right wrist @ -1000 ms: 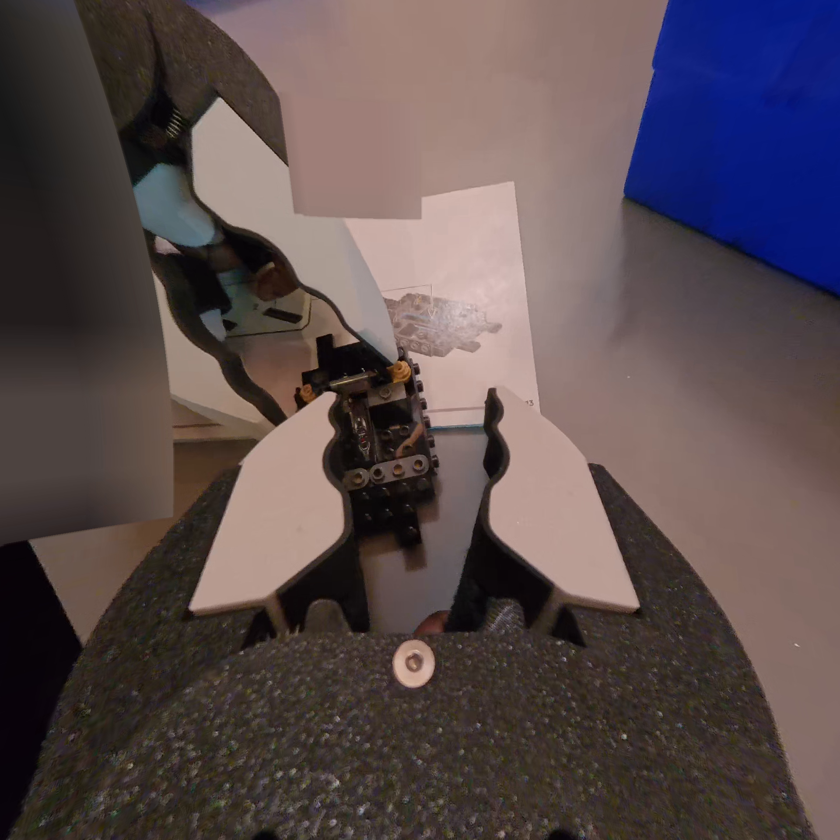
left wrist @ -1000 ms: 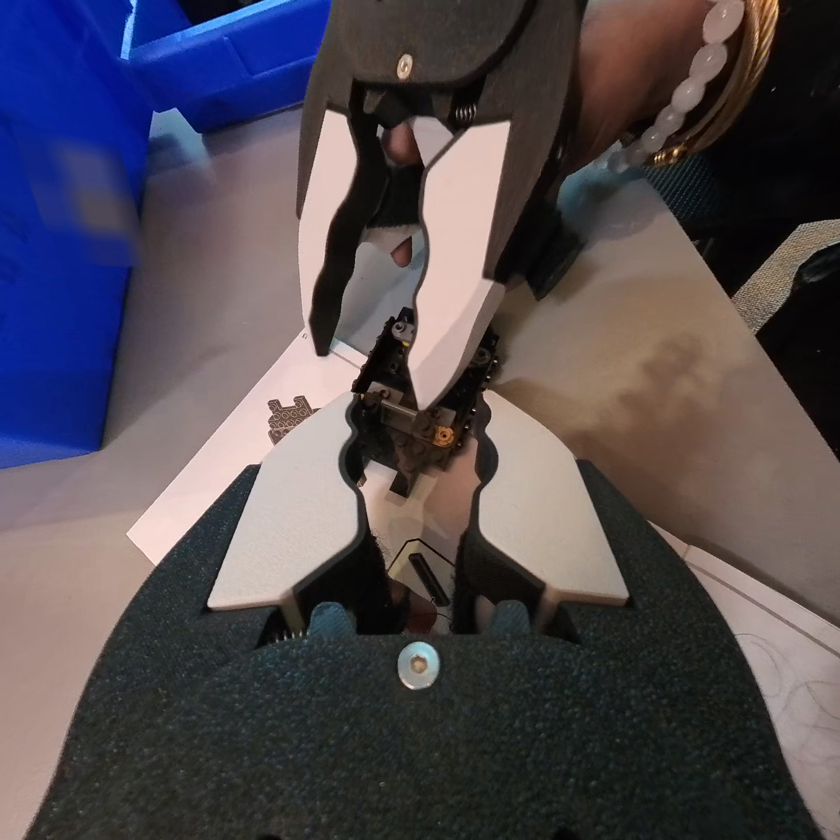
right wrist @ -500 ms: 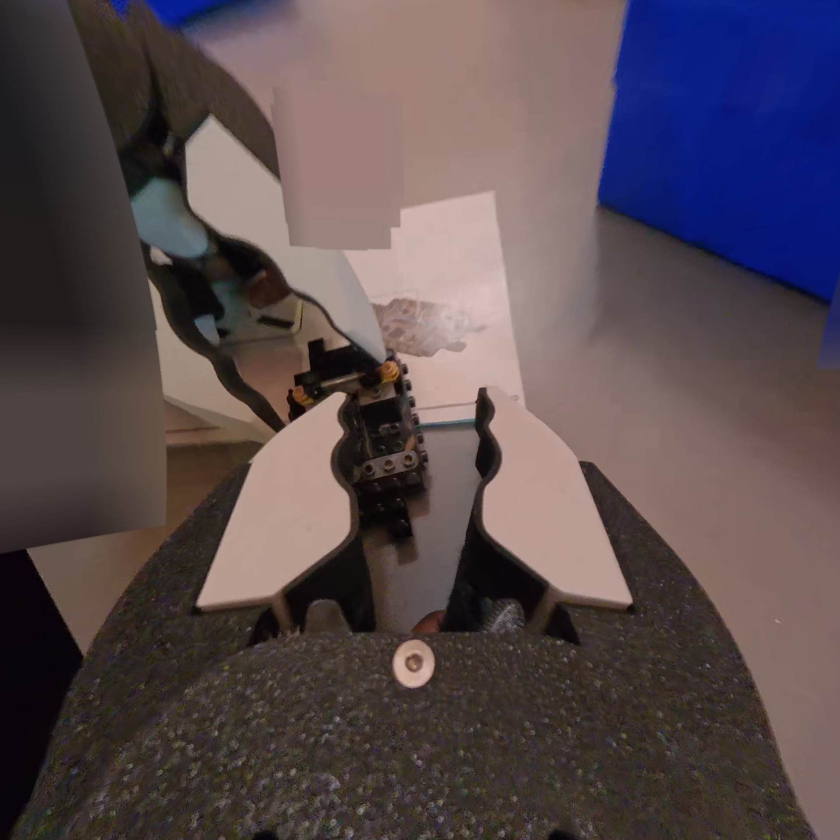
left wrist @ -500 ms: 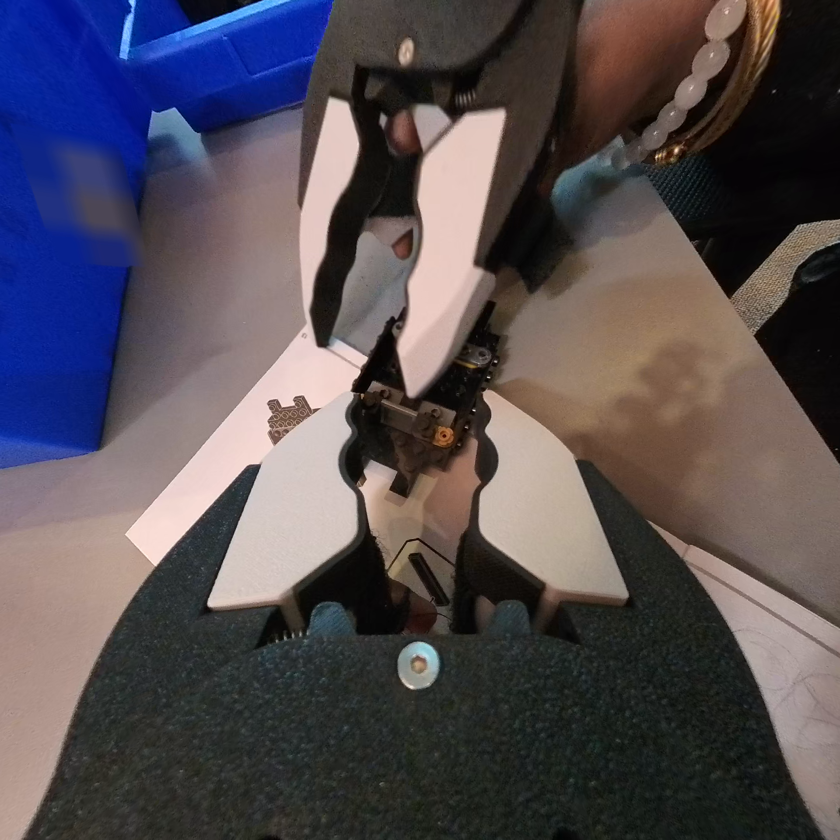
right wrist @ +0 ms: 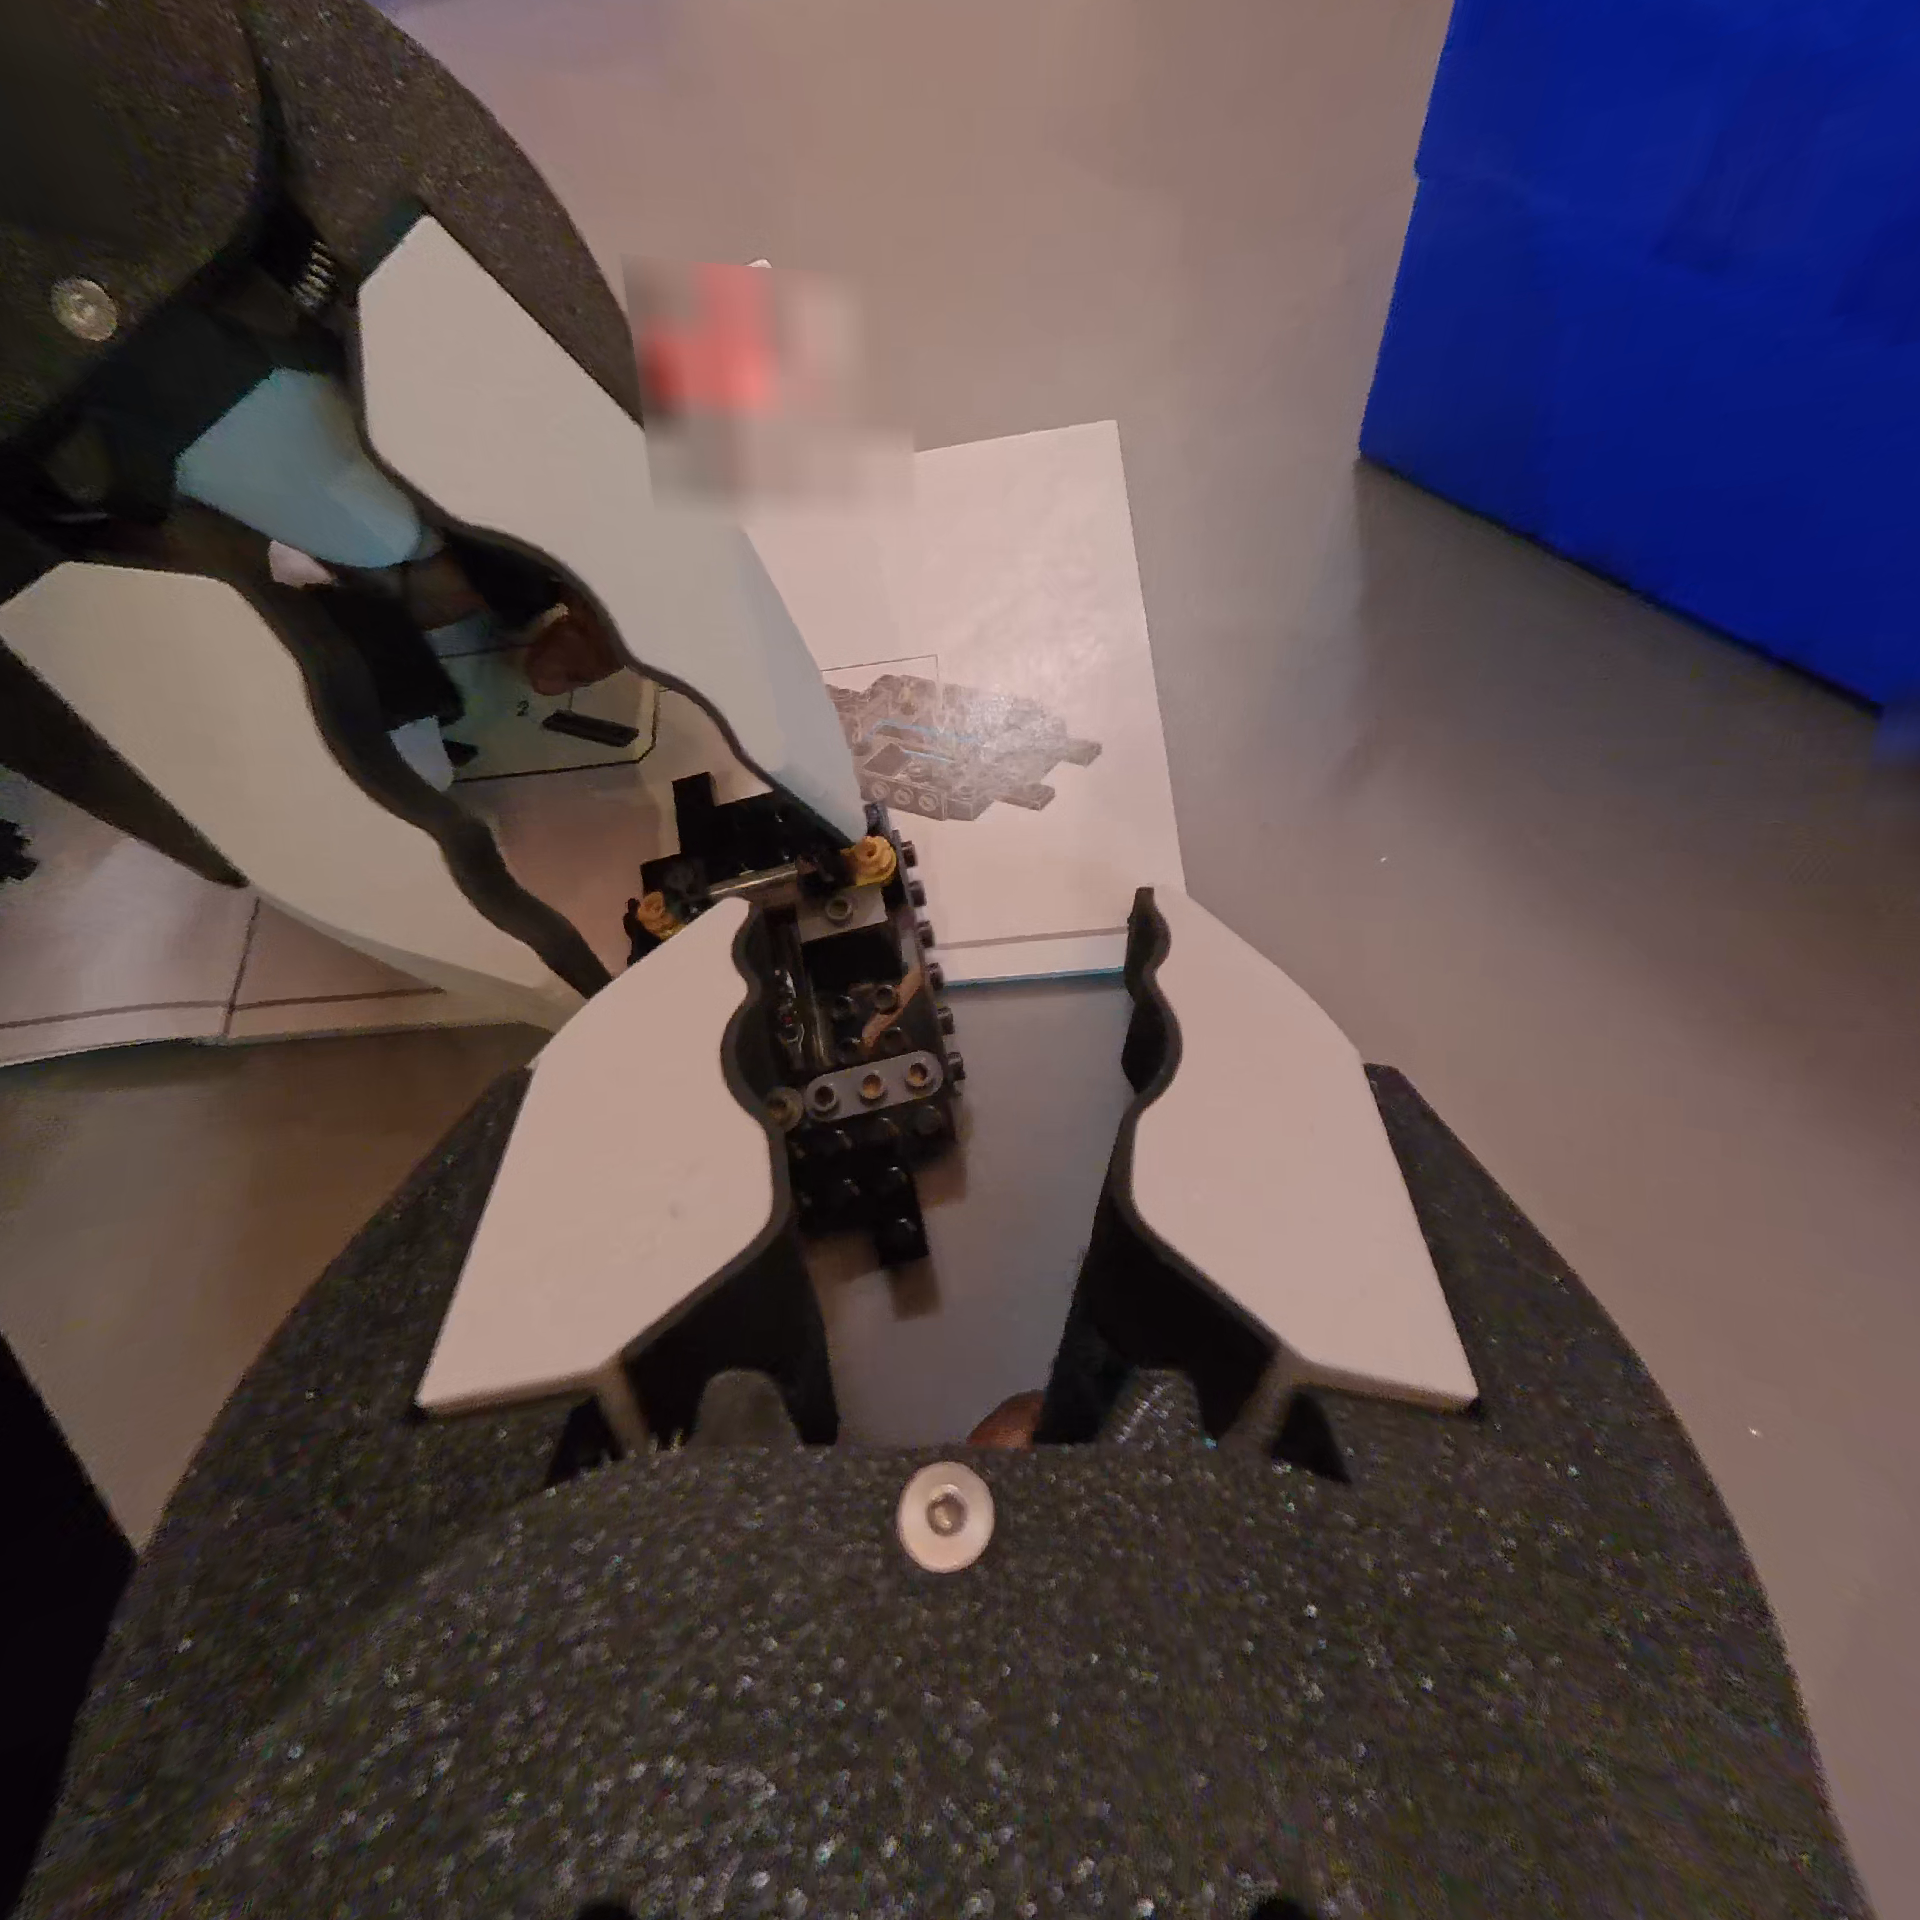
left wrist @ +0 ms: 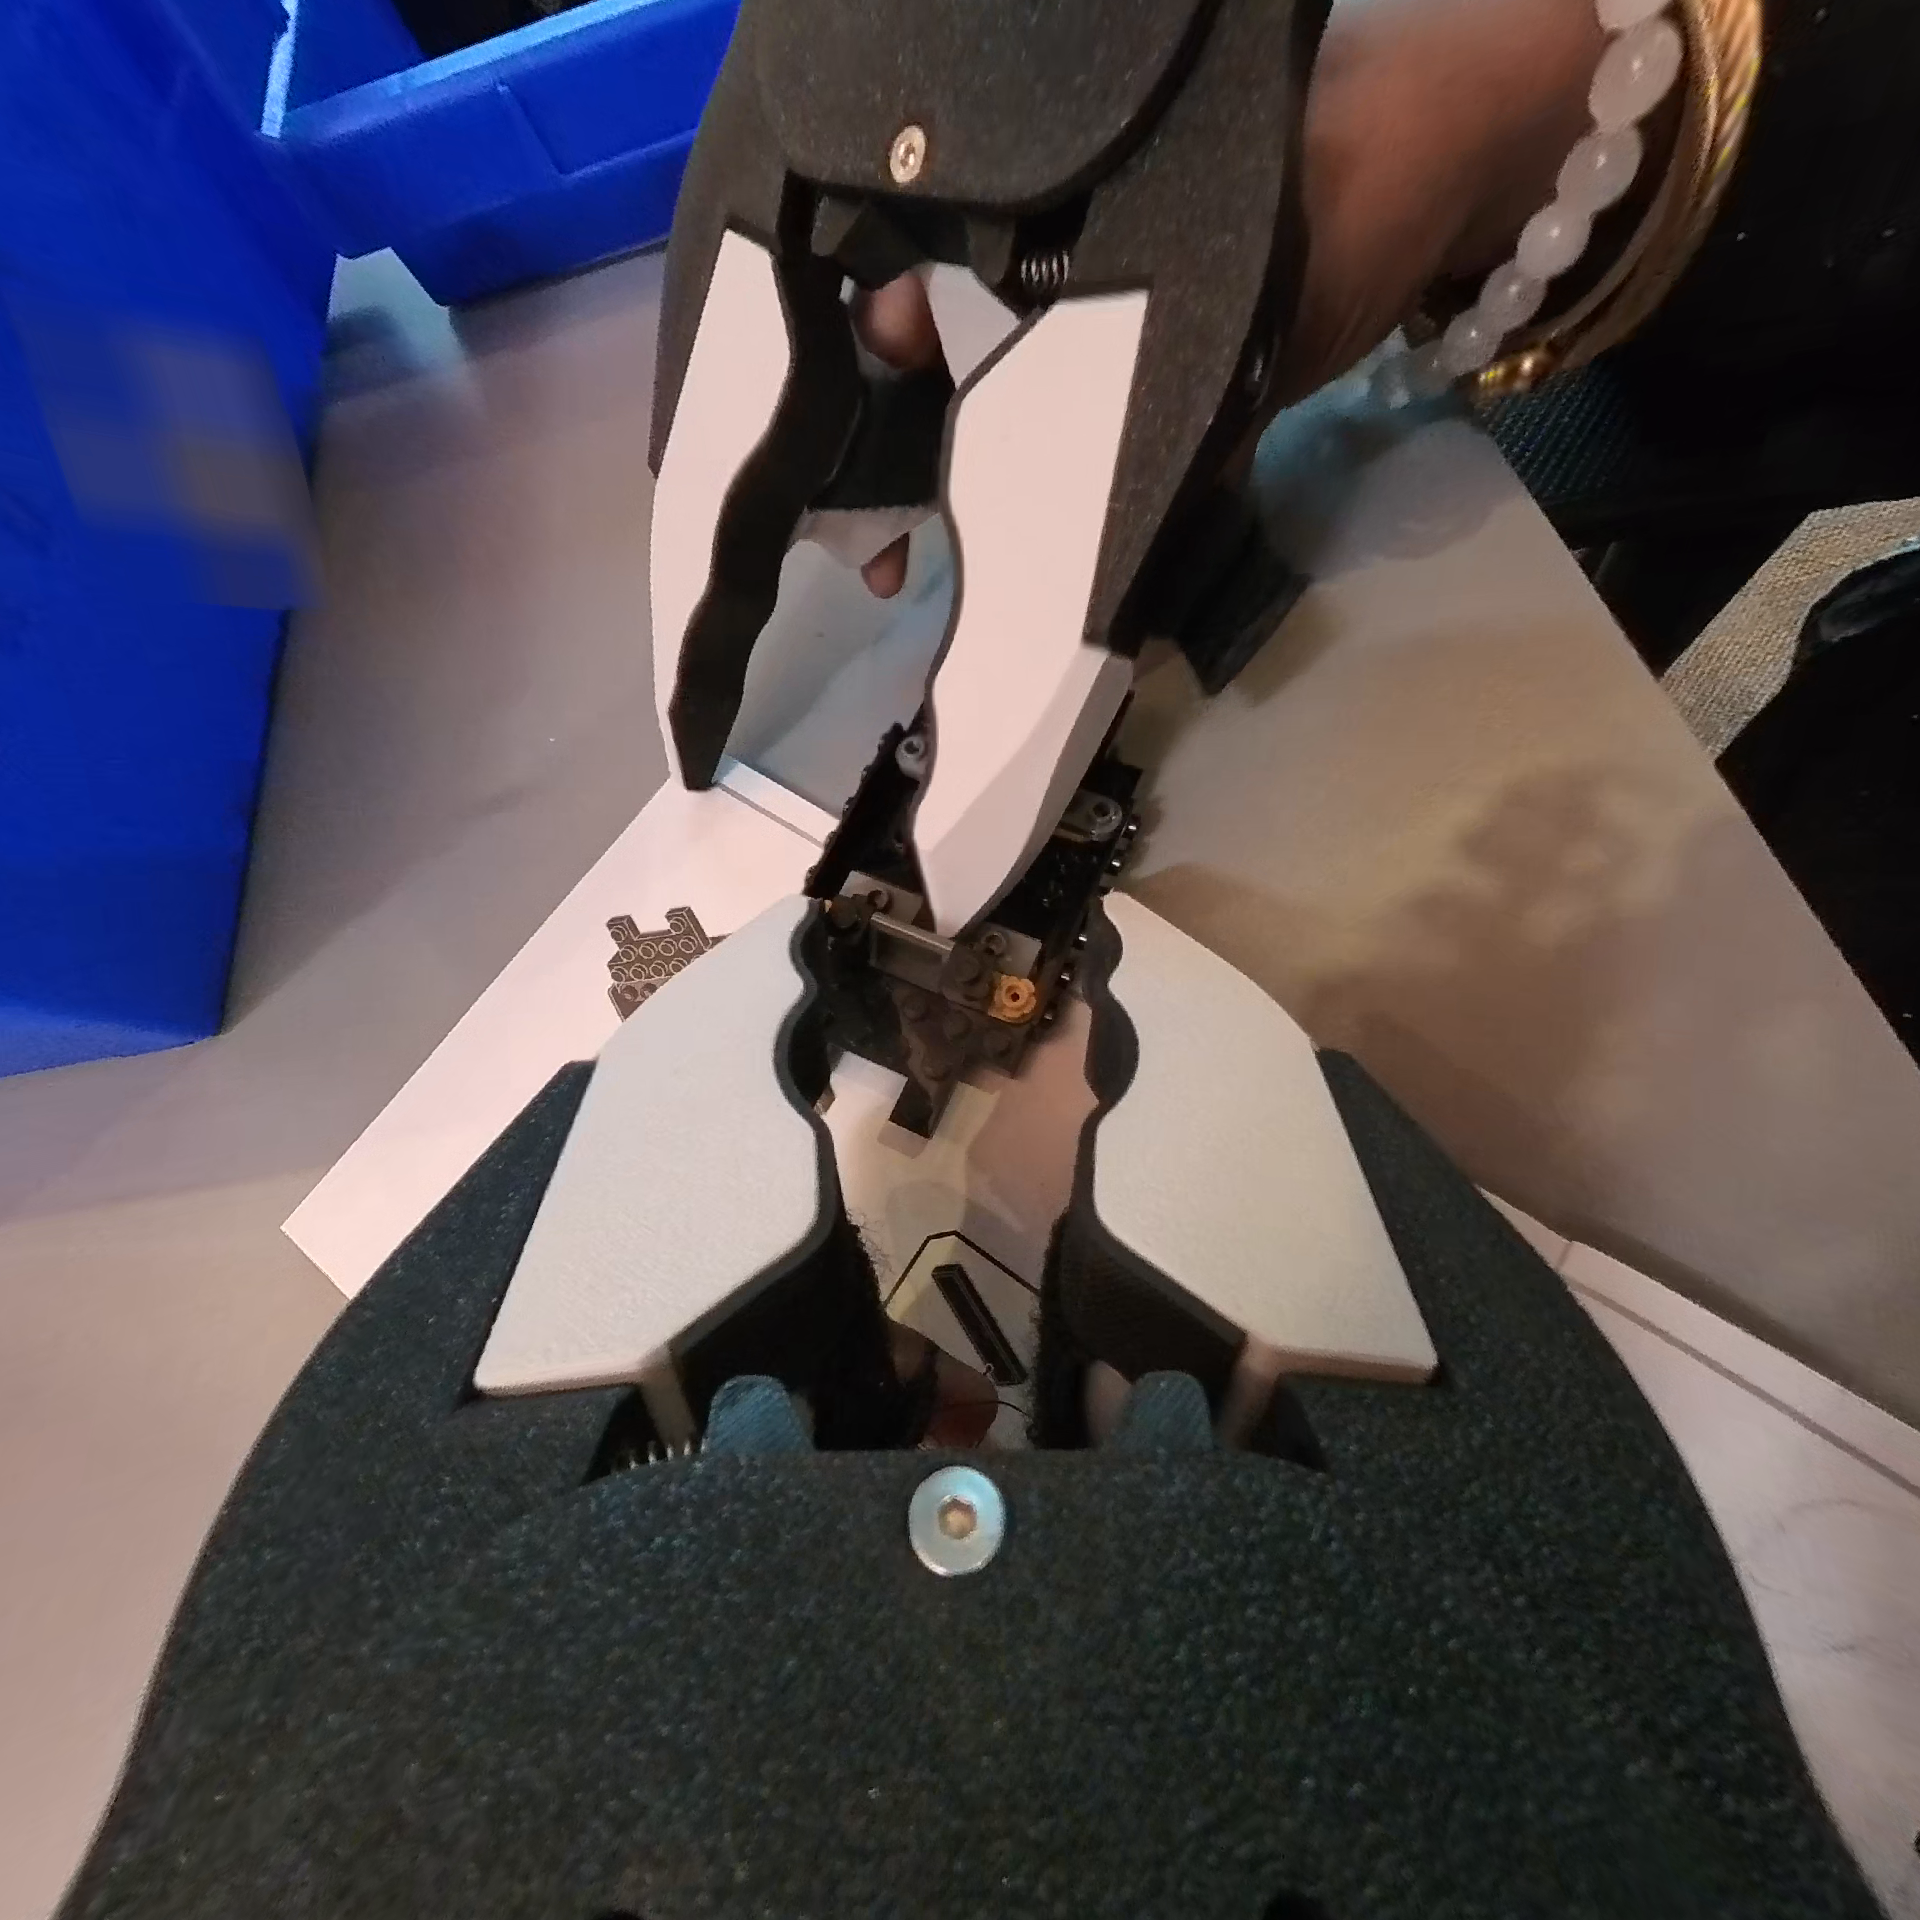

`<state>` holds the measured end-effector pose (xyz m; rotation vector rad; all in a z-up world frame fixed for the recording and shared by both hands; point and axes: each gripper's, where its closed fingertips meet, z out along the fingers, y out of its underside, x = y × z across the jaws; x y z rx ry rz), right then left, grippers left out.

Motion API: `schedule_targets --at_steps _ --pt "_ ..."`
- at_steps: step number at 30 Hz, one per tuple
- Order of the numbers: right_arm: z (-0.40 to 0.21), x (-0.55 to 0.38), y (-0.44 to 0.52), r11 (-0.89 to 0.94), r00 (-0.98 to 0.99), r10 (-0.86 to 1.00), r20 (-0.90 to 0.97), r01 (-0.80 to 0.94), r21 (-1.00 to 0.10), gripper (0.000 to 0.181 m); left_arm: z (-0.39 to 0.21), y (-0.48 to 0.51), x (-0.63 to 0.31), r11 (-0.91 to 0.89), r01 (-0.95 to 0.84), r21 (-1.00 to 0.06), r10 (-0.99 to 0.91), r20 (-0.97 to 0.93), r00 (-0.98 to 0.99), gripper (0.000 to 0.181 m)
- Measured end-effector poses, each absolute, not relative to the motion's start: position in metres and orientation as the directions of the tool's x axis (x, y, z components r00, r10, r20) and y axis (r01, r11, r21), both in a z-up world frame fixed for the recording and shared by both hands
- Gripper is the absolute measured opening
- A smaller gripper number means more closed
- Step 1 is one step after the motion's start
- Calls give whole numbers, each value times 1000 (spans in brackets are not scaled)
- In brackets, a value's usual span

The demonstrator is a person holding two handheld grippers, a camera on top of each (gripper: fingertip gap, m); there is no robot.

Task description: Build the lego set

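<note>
The black lego model [left wrist: 920, 1029], with a grey axle and small yellow pieces, sits just above the table. My left gripper [left wrist: 951, 925] is shut on its near end, one finger on each side. My right gripper [left wrist: 826, 836] comes in from above with its jaws open. One of its fingers [left wrist: 1023, 623] rests with its tip on top of the model. In the right wrist view the model [right wrist: 868, 1039] lies against the left finger of the open right gripper [right wrist: 935, 925]. The left gripper [right wrist: 717, 899] clamps the model's far end there.
A white instruction booklet [left wrist: 488, 1101] lies open under the model, and it shows in the right wrist view [right wrist: 1023, 623] too. Blue bins [left wrist: 125, 623] stand at the table's left, one also in the right wrist view [right wrist: 1662, 364]. A person's braceleted wrist [left wrist: 1558, 229] holds the right gripper.
The right gripper tilted and shifted slightly over the model, then settled back with its finger tip on top. The left gripper has kept its hold and not moved.
</note>
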<state>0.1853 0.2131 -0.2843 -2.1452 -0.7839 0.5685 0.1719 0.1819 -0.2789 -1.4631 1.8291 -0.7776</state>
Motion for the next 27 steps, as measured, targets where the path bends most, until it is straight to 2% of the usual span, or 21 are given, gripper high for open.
schedule_targets --at_steps 1,3,4,6,8,9,13,15,17,20,23,27 --pt "-276 185 213 -493 696 699 -163 304 -815 65 -279 182 172 195 -586 -787 -979 -124 -159 47" --pt "-244 188 208 -409 630 739 -241 134 -903 50 -279 181 171 194 -583 -789 -978 -111 -176 47" --pt "-234 189 196 -400 560 780 -280 101 -911 45 -279 181 170 199 -581 -789 -976 -109 -187 47" --pt "-245 195 176 -444 500 815 -293 215 -870 55 -278 181 169 222 -572 -789 -969 -113 -220 47" --pt "-269 200 170 -439 535 822 -196 376 -816 78 -278 181 169 230 -568 -790 -965 -110 -237 47" --pt "-275 196 168 -411 524 837 -155 415 -812 81 -278 181 169 231 -567 -791 -965 -110 -240 47" --pt "-283 180 166 -370 508 857 -89 486 -792 77 -278 180 168 248 -561 -790 -960 -124 -250 47" --pt "-288 180 166 -365 512 857 -60 521 -771 63 -277 178 166 265 -556 -788 -953 -125 -276 48" --pt "-288 181 167 -365 535 844 -34 526 -768 57 -277 184 162 291 -583 -759 -950 -155 -272 73" --pt "-278 178 168 -365 582 813 -14 489 -792 57 -258 200 150 321 -627 -710 -947 -228 -226 91" --pt "-256 177 175 -362 665 747 7 415 -835 56 -224 203 133 284 -603 -746 -958 -252 -139 83" --pt "-239 155 181 -345 714 700 11 351 -871 57 -208 200 95 168 -604 -779 -968 -245 46 54"
